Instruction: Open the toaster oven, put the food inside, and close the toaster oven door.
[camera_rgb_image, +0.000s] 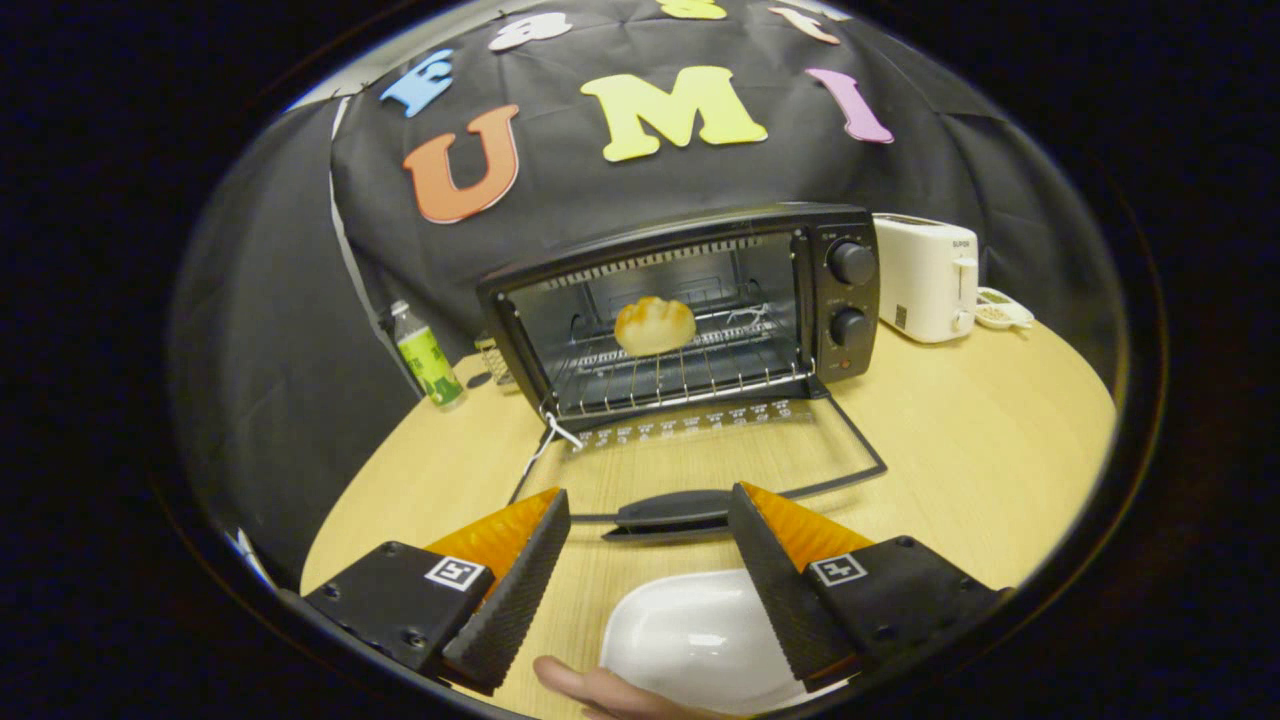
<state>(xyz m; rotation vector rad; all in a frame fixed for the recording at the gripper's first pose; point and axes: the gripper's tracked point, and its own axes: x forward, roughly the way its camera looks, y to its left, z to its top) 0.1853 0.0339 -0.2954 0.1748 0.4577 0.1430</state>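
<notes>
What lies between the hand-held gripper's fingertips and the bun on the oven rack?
In the gripper view, the open hand-held gripper faces the bun. Between them lies the toaster oven's lowered glass door, its handle at the fingertips.

Black metal toaster oven (690, 310) with silver wire rack (680, 375); golden-brown round bread roll (654, 325); glossy white oval dish (690, 635); cream-white pop-up toaster (925, 278); green-labelled clear plastic bottle (425, 355); light wood-grain round table (960, 450)

gripper (648, 520): two wedge-shaped fingers, open | inner pads (515, 590) finely ribbed | blocky dark mounts, small screws at the corners | one square black-and-white marker tag on each mount | bare fingertip (600, 690) near, no sleeve visible
</notes>
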